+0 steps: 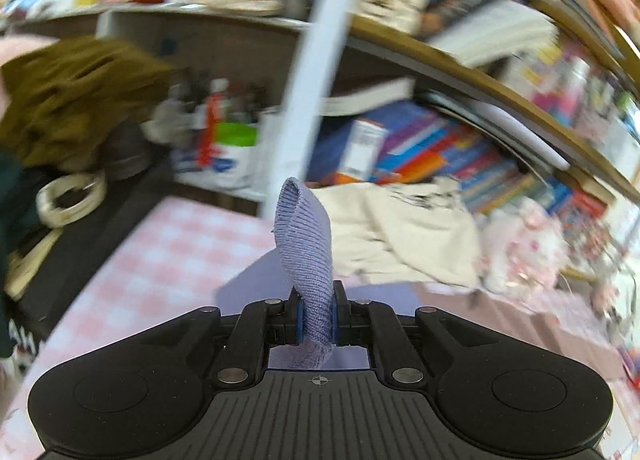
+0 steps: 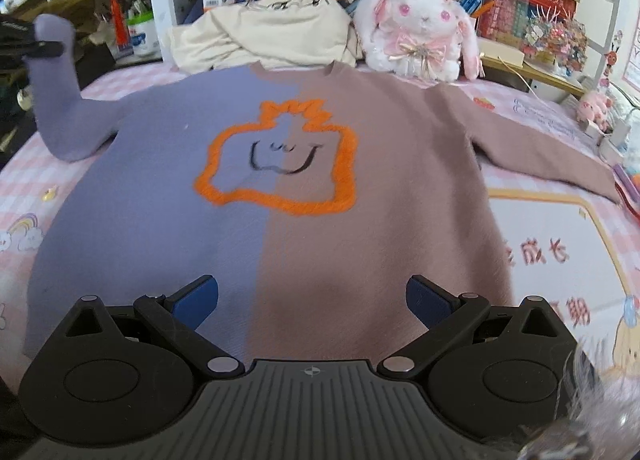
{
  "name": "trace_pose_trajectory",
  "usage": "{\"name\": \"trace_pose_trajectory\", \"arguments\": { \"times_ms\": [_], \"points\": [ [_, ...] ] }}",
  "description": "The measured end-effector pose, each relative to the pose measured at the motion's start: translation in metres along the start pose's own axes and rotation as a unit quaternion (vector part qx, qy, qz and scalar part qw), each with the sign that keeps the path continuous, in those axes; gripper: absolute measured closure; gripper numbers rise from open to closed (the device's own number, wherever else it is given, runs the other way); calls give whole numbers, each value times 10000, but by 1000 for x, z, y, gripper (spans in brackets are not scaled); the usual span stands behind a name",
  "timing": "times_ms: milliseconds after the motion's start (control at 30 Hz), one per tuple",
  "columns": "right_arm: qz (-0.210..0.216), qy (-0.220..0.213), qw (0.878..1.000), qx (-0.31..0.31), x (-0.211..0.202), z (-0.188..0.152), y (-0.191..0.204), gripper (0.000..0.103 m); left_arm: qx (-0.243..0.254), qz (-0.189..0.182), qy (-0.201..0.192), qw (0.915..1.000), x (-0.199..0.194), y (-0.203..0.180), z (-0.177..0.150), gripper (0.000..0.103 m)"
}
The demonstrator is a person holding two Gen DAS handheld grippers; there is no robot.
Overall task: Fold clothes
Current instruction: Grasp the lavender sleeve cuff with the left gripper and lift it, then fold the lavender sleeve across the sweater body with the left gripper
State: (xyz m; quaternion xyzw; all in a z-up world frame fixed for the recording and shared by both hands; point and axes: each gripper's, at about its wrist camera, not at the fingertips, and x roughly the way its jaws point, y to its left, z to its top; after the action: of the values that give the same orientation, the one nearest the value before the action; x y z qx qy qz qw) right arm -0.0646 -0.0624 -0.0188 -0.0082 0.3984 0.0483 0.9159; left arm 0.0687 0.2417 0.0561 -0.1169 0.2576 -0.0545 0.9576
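Lilac sleeve (image 2: 60, 100) clamped in my left claw (image 1: 317, 318), raised far-left of the flat sweater (image 2: 280, 188); body lies rightward. Right claw (image 2: 312, 300) apart, near hem.

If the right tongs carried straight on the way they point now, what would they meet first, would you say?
Most likely the sweater itself: the open right tongs hover over its lower body near the purple-brown seam. Depth is unclear, though.
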Motion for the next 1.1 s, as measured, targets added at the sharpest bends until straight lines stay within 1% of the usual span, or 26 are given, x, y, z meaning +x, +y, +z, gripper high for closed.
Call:
{"name": "trace_pose_trajectory", "arguments": {
  "times_ms": [100, 367, 600, 967, 1100],
  "points": [
    [190, -40, 9998, -42, 2, 4, -23, 2, 318, -43, 29, 9995, 11, -39, 1, 93],
    [766, -49, 9970, -60, 8, 10, -79, 2, 485, -76, 62, 9988, 38, -114, 4, 93],
    [1089, 15, 9940, -122, 11, 11, -109, 2, 630, -103, 93, 9979, 61, -180, 6, 93],
    [1211, 43, 9925, -127, 11, 9, -148, 2, 784, 0, 401, 9961, 106, -236, -18, 93],
    [1239, 71, 9922, -139, 10, 8, -157, 2, 826, 117, 521, 9952, 117, -243, -30, 92]
  ]
}}
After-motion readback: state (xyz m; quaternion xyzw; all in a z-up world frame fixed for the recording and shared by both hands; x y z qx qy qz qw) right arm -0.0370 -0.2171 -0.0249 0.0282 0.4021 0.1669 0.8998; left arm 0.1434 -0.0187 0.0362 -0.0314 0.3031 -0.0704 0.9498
